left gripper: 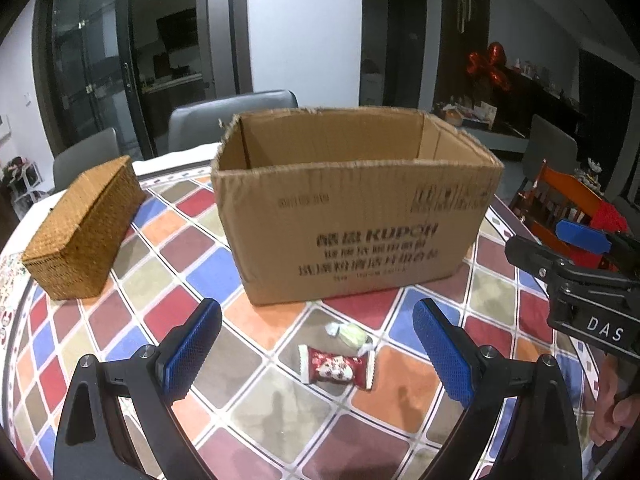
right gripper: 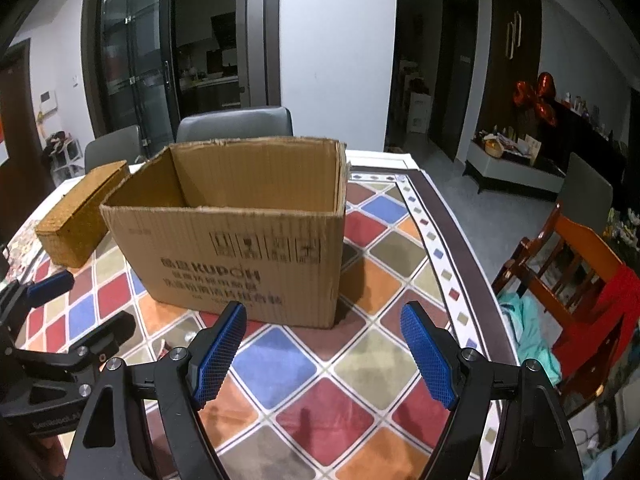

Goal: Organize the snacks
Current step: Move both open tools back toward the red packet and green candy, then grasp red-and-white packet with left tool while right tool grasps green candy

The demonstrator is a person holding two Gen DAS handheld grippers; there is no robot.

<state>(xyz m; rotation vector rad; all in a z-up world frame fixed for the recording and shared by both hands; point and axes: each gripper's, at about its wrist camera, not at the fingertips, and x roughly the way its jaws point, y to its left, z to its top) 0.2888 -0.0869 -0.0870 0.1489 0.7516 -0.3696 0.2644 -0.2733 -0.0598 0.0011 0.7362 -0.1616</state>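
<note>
On the left a woven wicker basket (left gripper: 82, 226) is sitting on the tiled-pattern bench (left gripper: 280, 412), beside the open corrugated cardboard box (left gripper: 352, 208). The left gripper (left gripper: 316, 354) is hovering, fingers spread and empty, over two crinkly wrapped candies (left gripper: 338, 370) lying before the box. The pick looks just starting: next, lowering and closing on one, while the right gripper (right gripper: 322, 350) is waiting open.
</note>
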